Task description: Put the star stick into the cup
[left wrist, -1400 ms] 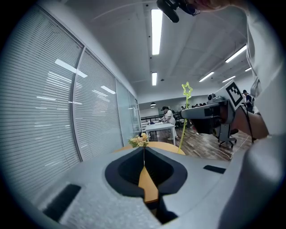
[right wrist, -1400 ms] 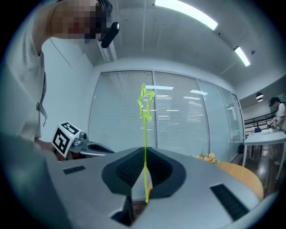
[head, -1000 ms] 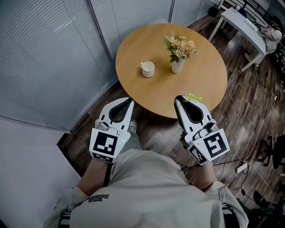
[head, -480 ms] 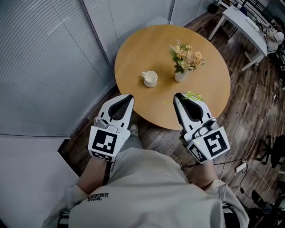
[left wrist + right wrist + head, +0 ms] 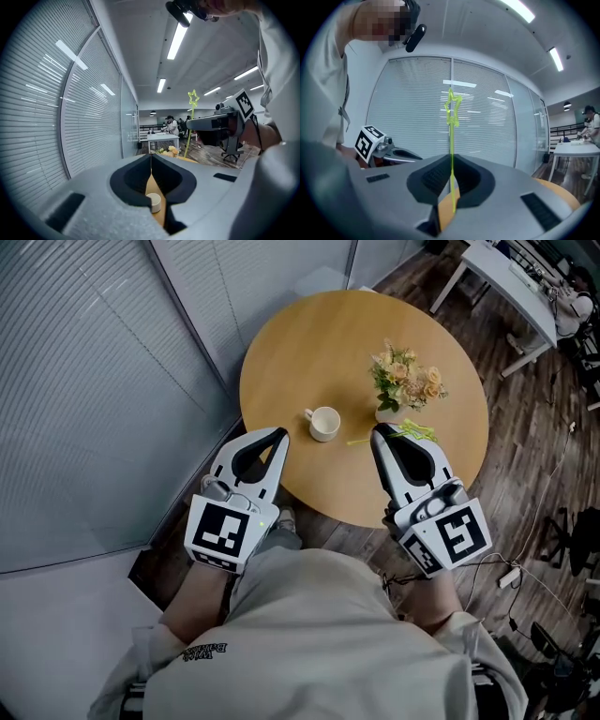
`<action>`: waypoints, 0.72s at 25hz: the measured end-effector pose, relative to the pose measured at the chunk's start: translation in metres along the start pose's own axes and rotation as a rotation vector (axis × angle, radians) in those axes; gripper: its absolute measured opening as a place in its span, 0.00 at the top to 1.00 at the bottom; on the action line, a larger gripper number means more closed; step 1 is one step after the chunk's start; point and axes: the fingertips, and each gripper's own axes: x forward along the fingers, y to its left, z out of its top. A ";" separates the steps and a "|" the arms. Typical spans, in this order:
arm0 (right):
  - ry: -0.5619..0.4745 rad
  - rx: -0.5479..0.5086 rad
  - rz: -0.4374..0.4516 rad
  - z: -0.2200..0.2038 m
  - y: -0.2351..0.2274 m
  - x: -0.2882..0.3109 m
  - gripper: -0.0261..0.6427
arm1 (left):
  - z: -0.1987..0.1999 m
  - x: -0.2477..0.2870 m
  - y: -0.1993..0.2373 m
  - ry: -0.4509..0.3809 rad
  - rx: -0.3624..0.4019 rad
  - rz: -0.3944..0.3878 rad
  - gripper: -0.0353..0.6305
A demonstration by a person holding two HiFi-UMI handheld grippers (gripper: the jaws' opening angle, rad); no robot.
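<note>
A white cup [image 5: 324, 423] stands on the round wooden table [image 5: 309, 343], just ahead of and between my two grippers. My right gripper [image 5: 382, 433] is shut on the yellow-green star stick [image 5: 416, 430], which crosses its jaw tips over the table's near edge. In the right gripper view the star stick [image 5: 452, 140] stands upright from the closed jaws with the star on top. My left gripper [image 5: 278, 435] is shut and holds nothing, its tip at the table's edge left of the cup. Through its jaws the left gripper view shows the cup [image 5: 153, 202] and, to the right, the star stick [image 5: 192, 98].
A small white vase of flowers [image 5: 405, 385] stands on the table right of the cup, close to the stick's star end. Window blinds [image 5: 84, 381] run along the left. A white desk [image 5: 511, 282] stands at the far right on the wooden floor.
Both grippers have come forward over the table's near edge, so the cup and vase now lie closer to their tips. The right gripper still holds the star stick.
</note>
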 end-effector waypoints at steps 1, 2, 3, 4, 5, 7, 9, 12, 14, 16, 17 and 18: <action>0.001 -0.003 -0.007 0.001 -0.001 0.007 0.91 | 0.000 0.003 0.007 -0.007 0.003 -0.005 0.91; 0.001 -0.004 -0.013 0.001 -0.001 0.014 0.91 | 0.000 0.006 0.013 -0.009 0.009 -0.009 0.91; 0.001 -0.004 -0.018 0.002 -0.001 0.020 0.91 | -0.001 0.007 0.019 -0.010 0.011 -0.012 0.91; 0.002 -0.003 -0.022 0.002 0.000 0.026 0.91 | -0.002 0.007 0.024 -0.011 0.009 -0.016 0.91; 0.003 -0.002 -0.025 0.002 0.001 0.031 0.91 | -0.004 0.006 0.030 -0.011 0.005 -0.018 0.91; 0.009 0.005 -0.025 0.003 0.003 0.041 0.91 | -0.010 0.005 0.043 -0.003 -0.003 -0.015 0.91; 0.012 0.014 -0.021 0.005 0.007 0.050 0.91 | -0.015 0.004 0.054 0.011 -0.012 -0.013 0.91; 0.016 0.006 -0.029 0.010 0.011 0.058 0.91 | -0.020 0.001 0.062 0.022 -0.018 -0.025 0.91; 0.021 0.004 -0.038 0.008 0.010 0.062 0.91 | -0.022 0.002 0.065 0.024 -0.019 -0.031 0.91; 0.029 0.006 -0.042 0.003 0.008 0.064 0.91 | -0.023 0.005 0.066 0.021 -0.030 -0.034 0.91; 0.031 0.007 -0.043 0.001 0.007 0.064 0.91 | -0.025 0.006 0.065 0.021 -0.030 -0.037 0.91; 0.032 0.008 -0.043 -0.002 0.005 0.065 0.91 | -0.027 0.008 0.064 0.021 -0.026 -0.039 0.91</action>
